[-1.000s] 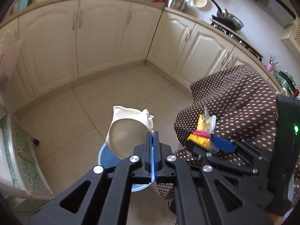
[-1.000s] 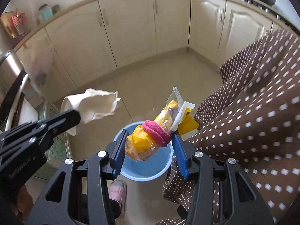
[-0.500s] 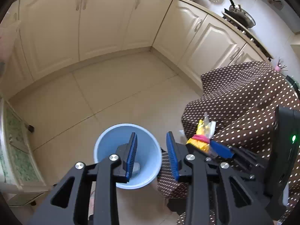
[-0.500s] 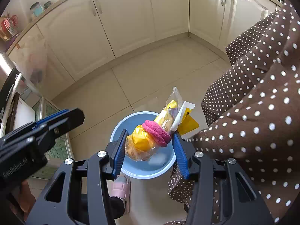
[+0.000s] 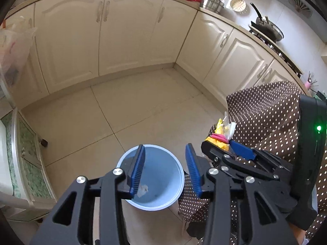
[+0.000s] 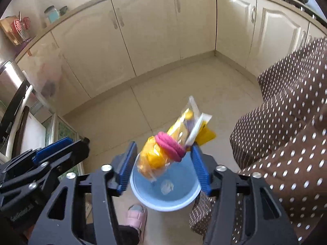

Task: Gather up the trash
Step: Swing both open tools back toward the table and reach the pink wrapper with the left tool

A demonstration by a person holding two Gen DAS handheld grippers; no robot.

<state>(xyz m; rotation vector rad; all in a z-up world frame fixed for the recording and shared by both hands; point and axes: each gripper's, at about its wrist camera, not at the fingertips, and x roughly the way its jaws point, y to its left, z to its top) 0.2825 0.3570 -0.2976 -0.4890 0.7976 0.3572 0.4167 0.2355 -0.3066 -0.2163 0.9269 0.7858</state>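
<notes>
Two grippers hover over a blue bin [image 5: 179, 175]: left gripper [image 5: 165, 169] jaws spread and empty, crumpled tissue [image 5: 143, 189] below them; right gripper [image 6: 163, 163] jaws just widened, yellow snack bag [image 6: 163, 149] between them, blurred, grip unclear.

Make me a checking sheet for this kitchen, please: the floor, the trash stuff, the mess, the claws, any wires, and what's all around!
Surface: beige tiled floor, bare apart from the bin.
Job's things: light blue bin holds a crumpled white scrap; yellow snack bag with a pink hair tie is above the bin.
Clutter: nothing seen loose on the floor.
Claws: left claw open, empty, jaws just widened; right claw just opened wider, the left pad clear of the bag, which tilts loose.
Cables: nothing seen.
Surroundings: cream cabinets, polka-dot cloth, a pink slipper.
</notes>
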